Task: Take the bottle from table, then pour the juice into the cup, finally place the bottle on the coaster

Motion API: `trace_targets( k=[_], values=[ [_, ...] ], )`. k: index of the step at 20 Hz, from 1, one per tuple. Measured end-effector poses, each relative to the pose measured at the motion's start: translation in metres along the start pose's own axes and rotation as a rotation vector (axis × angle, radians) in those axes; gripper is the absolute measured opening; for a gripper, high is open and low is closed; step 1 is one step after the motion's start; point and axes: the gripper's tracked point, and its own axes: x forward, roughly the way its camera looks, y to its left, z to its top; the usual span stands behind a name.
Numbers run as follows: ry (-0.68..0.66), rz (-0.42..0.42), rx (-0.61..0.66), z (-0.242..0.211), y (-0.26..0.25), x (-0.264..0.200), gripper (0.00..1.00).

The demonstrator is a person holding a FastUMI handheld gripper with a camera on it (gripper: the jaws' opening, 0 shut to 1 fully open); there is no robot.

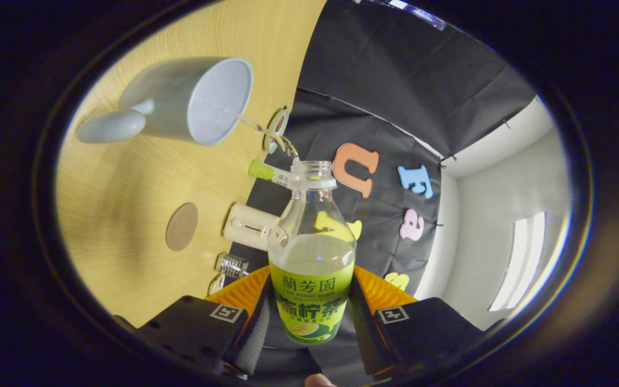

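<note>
My gripper (309, 317) is shut on a clear bottle (312, 252) with a green label, both fingers pressing its sides. The whole view is rolled sideways, so the bottle is tipped over. Its open neck (312, 173) points toward a pale blue-grey mug (191, 102) standing on the wooden table (127, 204) beyond the fingers. A thin stream of juice (266, 133) runs from the bottle's mouth into the mug's opening. A round brown coaster (181, 226) lies on the table between the mug and my fingers.
Along the table's back edge by the black cloth wall lie a small round disc (276, 129), a green-capped tube (266, 172), a cream box-shaped device (249, 226) and a small clear jar (232, 265). A fingertip (319, 380) shows below the gripper.
</note>
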Motion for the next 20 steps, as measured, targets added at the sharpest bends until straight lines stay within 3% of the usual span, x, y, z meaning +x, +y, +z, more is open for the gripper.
trace_targets(
  k=[20],
  values=[
    [-0.036, -0.050, -0.120, 0.003, -0.030, 0.004, 0.76]
  ],
)
